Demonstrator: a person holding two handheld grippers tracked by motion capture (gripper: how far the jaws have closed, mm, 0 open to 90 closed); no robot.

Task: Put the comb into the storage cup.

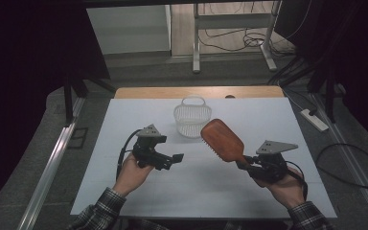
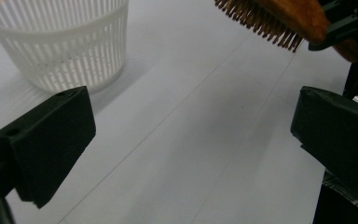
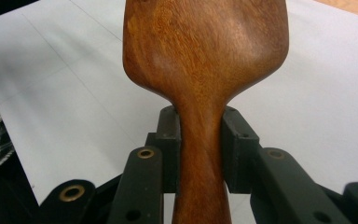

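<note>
— What do you get from up high?
— One wooden hairbrush clamped by its handle in the right gripper, its head raised toward ten o'clock from that gripper, reaching almost to the single white basket at twelve o'clock on the bench.
— And closer in?
— The right gripper view shows both pads squeezing the handle and the smooth back of the brush. The left gripper view gives the bristles instead, at one o'clock, held well above the bench.
— The left gripper?
— Jaws spread wide, nothing between them, the basket at eleven o'clock. Two grippers, one brush, one basket.
</note>
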